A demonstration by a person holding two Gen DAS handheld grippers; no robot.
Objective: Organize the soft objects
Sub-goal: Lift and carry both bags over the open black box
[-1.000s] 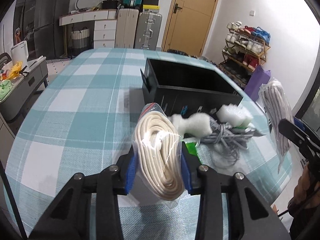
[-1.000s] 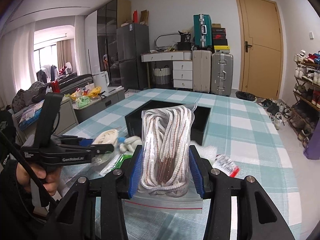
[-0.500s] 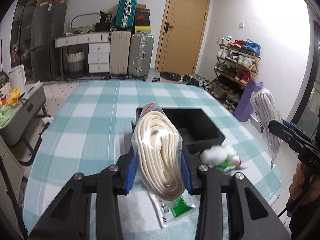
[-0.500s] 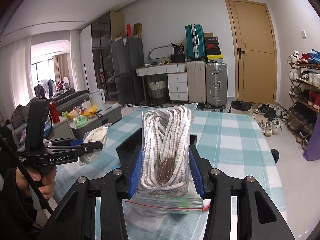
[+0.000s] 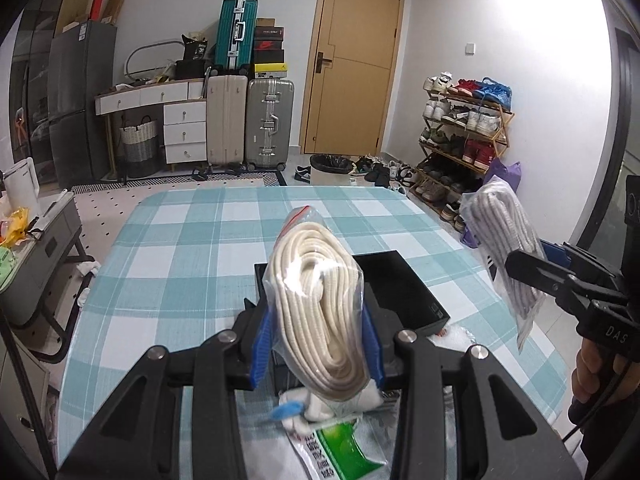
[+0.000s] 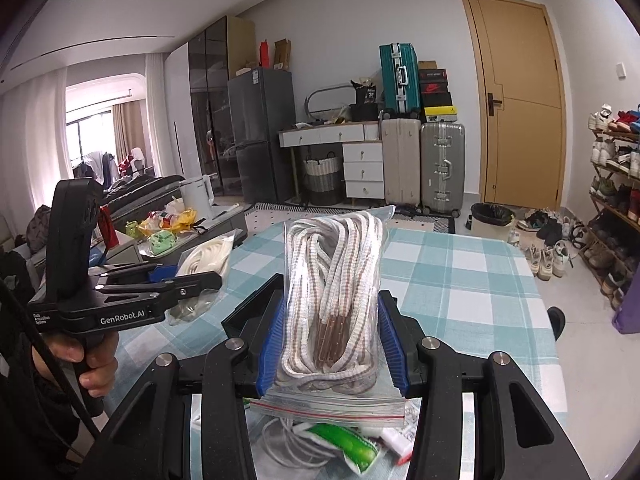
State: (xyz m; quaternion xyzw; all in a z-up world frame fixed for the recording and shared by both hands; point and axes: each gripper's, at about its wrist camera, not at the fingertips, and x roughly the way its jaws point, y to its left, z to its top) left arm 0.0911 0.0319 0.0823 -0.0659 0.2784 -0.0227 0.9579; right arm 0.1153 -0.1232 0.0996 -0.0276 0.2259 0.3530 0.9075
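My left gripper point(image 5: 318, 344) is shut on a clear bag of cream rope point(image 5: 316, 304), held above the table in front of the black open box point(image 5: 400, 292). My right gripper point(image 6: 332, 344) is shut on a zip bag of white-and-brown cord point(image 6: 334, 292), also lifted. Each gripper shows in the other view: the right one with its bag point(image 5: 504, 240) at the right, the left one with its bag point(image 6: 204, 264) at the left. Loose soft items lie below: a green-labelled packet point(image 5: 344, 448), white fluff and a grey cable point(image 6: 292, 444).
The table wears a teal-and-white checked cloth point(image 5: 180, 248). Behind it stand suitcases point(image 5: 268, 124), a white drawer unit point(image 5: 184, 128), a wooden door point(image 5: 352, 64) and a shoe rack point(image 5: 464, 132). A low grey cabinet point(image 5: 36, 248) stands left of the table.
Both grippers have risen with their bags, so the table, box and loose items now sit lower and farther away. Both grips are unchanged.
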